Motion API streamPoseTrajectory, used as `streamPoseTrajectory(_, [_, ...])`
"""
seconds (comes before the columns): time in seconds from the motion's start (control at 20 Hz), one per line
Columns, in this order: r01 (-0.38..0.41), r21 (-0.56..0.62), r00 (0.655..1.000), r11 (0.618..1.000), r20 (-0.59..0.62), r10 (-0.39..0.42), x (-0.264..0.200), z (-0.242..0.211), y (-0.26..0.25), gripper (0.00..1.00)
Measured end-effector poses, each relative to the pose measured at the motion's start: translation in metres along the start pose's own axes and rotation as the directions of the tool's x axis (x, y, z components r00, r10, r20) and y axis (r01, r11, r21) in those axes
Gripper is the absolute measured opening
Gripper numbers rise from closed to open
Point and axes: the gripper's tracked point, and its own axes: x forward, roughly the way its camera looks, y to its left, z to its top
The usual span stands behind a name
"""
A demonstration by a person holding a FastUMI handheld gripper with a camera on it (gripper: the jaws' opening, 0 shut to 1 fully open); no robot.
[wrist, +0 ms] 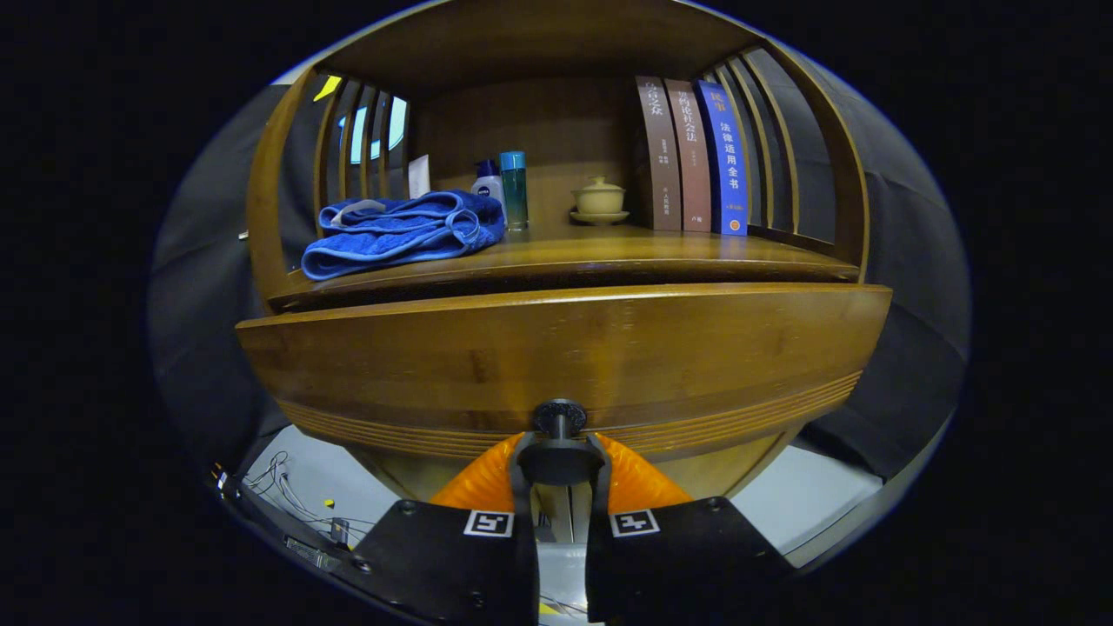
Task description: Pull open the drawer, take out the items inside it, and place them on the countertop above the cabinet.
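The wooden drawer front [565,352] stands pulled a little way out from the cabinet, a dark gap showing behind its top edge. My gripper [561,452] is shut on the drawer's dark round knob [559,417], one orange finger [487,478] pressing on each side of it. What lies inside the drawer is hidden by its front. The countertop [609,252] runs just above the drawer, with a folded blue towel [402,230] lying on its left part.
On the countertop stand a white bottle [489,184], a teal bottle [514,189], a cream lidded cup on a saucer [598,200] and three upright books [693,156]. Slatted wooden sides enclose the shelf. Cables [287,496] lie on the grey floor at lower left.
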Motion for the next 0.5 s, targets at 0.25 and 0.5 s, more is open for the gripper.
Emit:
streamPoseTrajectory(0.25, [-0.007,0.015,1.000,1.000,-0.016,0.007,-0.051,-0.019,0.001,0.25])
streamPoseTrajectory(0.5, [-0.014,0.028,0.998,1.000,-0.057,0.015,-0.094,-0.038,0.001,0.25])
